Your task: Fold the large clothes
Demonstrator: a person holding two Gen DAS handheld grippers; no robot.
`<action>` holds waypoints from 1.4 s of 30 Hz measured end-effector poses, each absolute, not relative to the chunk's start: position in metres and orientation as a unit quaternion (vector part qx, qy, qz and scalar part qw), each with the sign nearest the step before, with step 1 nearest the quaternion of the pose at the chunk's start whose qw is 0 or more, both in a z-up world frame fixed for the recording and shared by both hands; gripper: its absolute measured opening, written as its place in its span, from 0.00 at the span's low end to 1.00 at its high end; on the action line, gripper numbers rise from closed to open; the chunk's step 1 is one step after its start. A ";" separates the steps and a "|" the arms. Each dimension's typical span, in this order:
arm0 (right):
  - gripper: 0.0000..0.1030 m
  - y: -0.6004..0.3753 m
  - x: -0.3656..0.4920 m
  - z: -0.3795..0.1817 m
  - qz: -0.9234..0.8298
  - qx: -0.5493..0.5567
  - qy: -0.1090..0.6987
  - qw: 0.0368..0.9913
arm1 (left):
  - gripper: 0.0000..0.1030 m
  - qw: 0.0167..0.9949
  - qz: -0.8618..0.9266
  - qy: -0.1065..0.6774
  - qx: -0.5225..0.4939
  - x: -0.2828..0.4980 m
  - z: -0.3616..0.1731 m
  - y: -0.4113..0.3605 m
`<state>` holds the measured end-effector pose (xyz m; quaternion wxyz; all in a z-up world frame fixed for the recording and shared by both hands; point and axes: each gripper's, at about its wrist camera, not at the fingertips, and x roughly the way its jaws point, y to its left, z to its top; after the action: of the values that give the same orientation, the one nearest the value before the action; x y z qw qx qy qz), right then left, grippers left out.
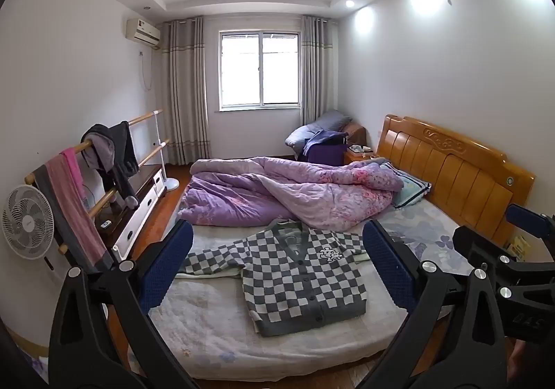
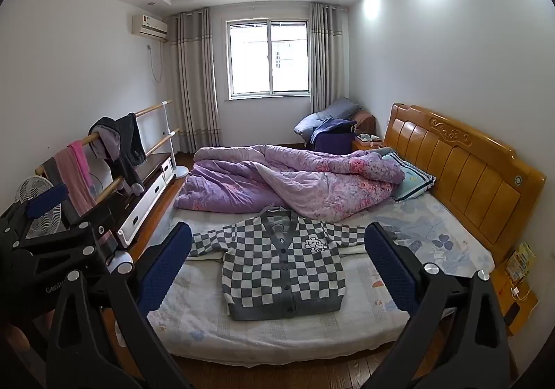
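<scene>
A grey-and-white checkered cardigan (image 1: 298,271) lies flat and buttoned on the bed (image 1: 208,326), sleeves spread sideways; it also shows in the right wrist view (image 2: 284,271). My left gripper (image 1: 277,267) is open and empty, held above the floor short of the bed's near edge, fingers framing the cardigan. My right gripper (image 2: 277,267) is open and empty at a similar distance. The right gripper's body shows at the right edge of the left wrist view (image 1: 513,271). The left gripper's body shows at the left edge of the right wrist view (image 2: 45,250).
A bunched purple quilt (image 1: 288,191) lies just behind the cardigan. A pillow (image 1: 412,188) and wooden headboard (image 1: 451,163) are at the right. A clothes rack (image 1: 104,160), fan (image 1: 27,221) and low cabinet (image 1: 145,195) stand left of the bed. A nightstand (image 2: 517,292) is at the right.
</scene>
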<state>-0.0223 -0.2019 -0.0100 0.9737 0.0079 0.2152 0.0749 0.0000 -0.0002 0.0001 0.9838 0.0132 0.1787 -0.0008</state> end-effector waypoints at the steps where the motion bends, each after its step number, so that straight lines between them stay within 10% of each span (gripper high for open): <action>1: 0.93 -0.202 -0.022 -0.010 0.075 0.007 0.215 0.974 | 0.95 0.984 -0.001 0.179 0.012 0.000 0.000 0.000; 42: 0.93 -0.206 -0.024 -0.007 0.078 0.003 0.214 0.974 | 0.95 0.983 -0.001 0.181 0.008 0.002 -0.001 0.009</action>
<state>-0.0243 -0.2065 -0.0070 0.9737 0.0027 0.2144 0.0775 0.0020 0.0086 -0.0006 0.9835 0.0077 0.1808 -0.0012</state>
